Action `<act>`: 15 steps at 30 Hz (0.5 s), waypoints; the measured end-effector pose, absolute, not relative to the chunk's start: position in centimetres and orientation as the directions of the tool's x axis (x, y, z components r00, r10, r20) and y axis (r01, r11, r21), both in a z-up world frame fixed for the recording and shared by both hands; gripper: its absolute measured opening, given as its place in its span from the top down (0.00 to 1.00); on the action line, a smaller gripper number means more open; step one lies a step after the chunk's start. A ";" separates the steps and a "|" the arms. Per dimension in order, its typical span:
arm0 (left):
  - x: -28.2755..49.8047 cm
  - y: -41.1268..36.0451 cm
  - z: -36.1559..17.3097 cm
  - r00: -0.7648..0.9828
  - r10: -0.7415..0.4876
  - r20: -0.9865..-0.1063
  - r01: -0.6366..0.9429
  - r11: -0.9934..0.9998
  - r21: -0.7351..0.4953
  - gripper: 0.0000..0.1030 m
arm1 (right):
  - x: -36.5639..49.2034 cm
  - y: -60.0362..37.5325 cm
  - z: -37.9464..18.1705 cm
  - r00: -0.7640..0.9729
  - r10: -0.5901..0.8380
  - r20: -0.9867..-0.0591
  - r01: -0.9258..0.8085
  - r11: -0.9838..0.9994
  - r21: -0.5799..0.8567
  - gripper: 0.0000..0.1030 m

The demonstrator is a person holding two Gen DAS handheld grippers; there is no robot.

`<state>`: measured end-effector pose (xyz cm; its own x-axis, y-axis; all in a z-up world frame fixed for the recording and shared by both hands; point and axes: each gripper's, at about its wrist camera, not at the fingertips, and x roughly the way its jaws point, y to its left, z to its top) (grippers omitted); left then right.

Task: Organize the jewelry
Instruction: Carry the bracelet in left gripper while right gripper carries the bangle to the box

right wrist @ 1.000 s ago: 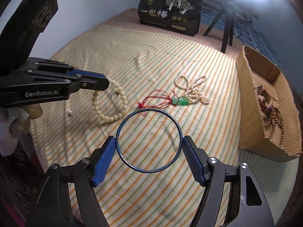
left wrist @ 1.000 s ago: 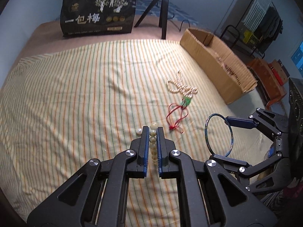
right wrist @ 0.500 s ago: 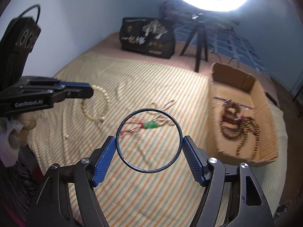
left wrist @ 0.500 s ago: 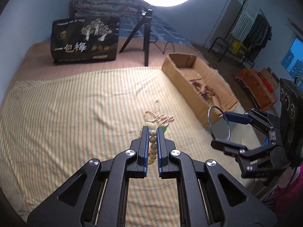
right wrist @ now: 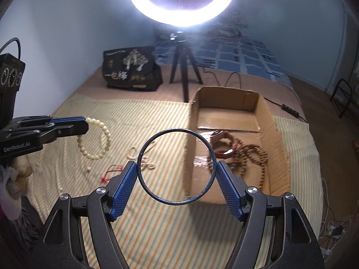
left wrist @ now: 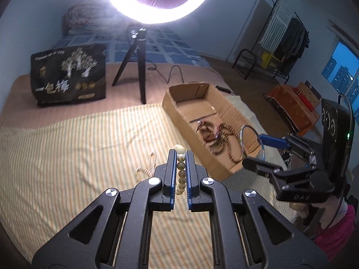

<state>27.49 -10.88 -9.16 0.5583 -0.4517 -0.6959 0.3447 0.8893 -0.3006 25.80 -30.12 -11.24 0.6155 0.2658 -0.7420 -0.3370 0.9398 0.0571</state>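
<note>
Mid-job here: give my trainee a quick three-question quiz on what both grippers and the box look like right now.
1. True or false: the left gripper is shut on the cream bead bracelet.
2. What does the right gripper hold? A) dark blue bangle B) red cord C) nothing
3. Fill in: brown bead strands already lie inside the ____.

Key: 1 true; 2 A; 3 cardboard box.

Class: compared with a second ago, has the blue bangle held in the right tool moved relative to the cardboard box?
Yes. The blue bangle has been carried toward the cardboard box; it now overlaps the box's near wall.
</note>
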 end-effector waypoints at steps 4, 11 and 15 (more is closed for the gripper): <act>29.4 -12.4 -8.6 0.569 -0.459 -0.682 0.361 0.885 -0.294 0.95 | 26.6 -31.2 -11.3 0.623 0.245 -0.743 -0.314 0.948 0.050 0.30; 33.5 -15.2 -8.3 0.573 -0.473 -0.669 0.375 0.877 -0.299 0.95 | 28.1 -33.6 -12.1 0.621 0.213 -0.754 -0.266 0.962 0.052 0.30; 35.7 -17.0 -8.6 0.570 -0.479 -0.668 0.384 0.874 -0.299 0.95 | 29.0 -35.0 -12.6 0.621 0.198 -0.758 -0.236 0.970 0.059 0.30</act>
<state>35.66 -16.99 -8.61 0.5702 -0.4788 -0.6676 0.3837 0.8737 -0.2989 29.04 -34.95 -12.58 0.6211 0.1977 -0.7584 -0.2364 0.9698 0.0593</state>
